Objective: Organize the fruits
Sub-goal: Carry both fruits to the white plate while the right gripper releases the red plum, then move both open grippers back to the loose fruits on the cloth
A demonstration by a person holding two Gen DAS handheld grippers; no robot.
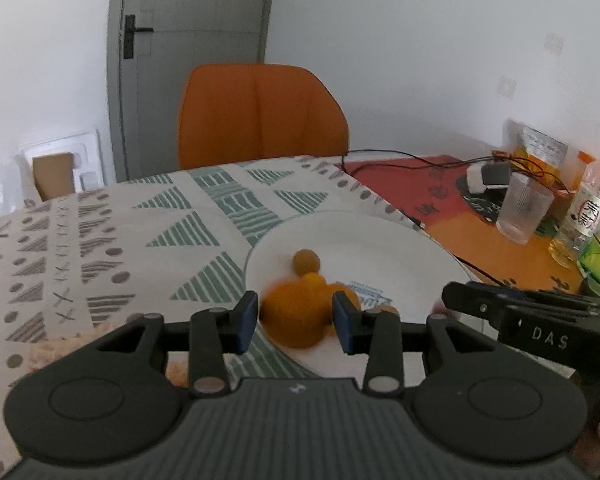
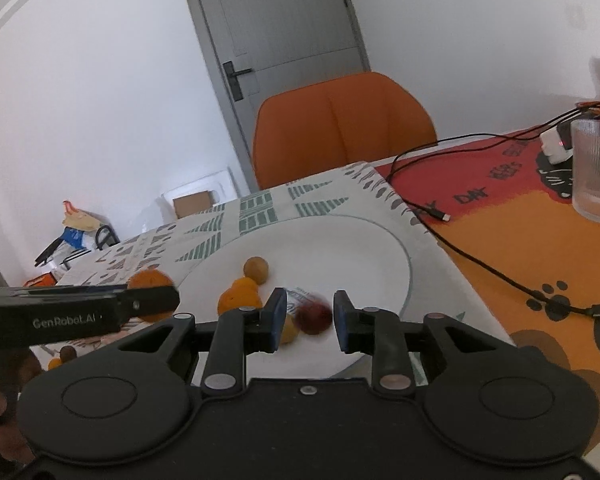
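Note:
A white plate [image 1: 400, 248] lies on the patterned tablecloth and also shows in the right wrist view [image 2: 360, 248]. On it sit a small brownish round fruit [image 1: 306, 261] [image 2: 256, 269] and small orange fruits [image 2: 240, 294]. My left gripper [image 1: 296, 318] is open, with a blurred orange fruit [image 1: 296, 314] between its pads at the plate's near left rim. That fruit shows at the plate's left edge in the right wrist view [image 2: 150, 284]. My right gripper [image 2: 306, 318] is open, with a blurred dark red fruit [image 2: 314, 316] between its pads over the plate.
An orange chair [image 1: 260, 116] stands behind the table. A clear glass [image 1: 522, 208], a bottle [image 1: 584, 208], a charger and black cables [image 2: 480, 268] lie on the red-orange cloth at the right. Small fruits [image 2: 62, 356] lie on the tablecloth at the left.

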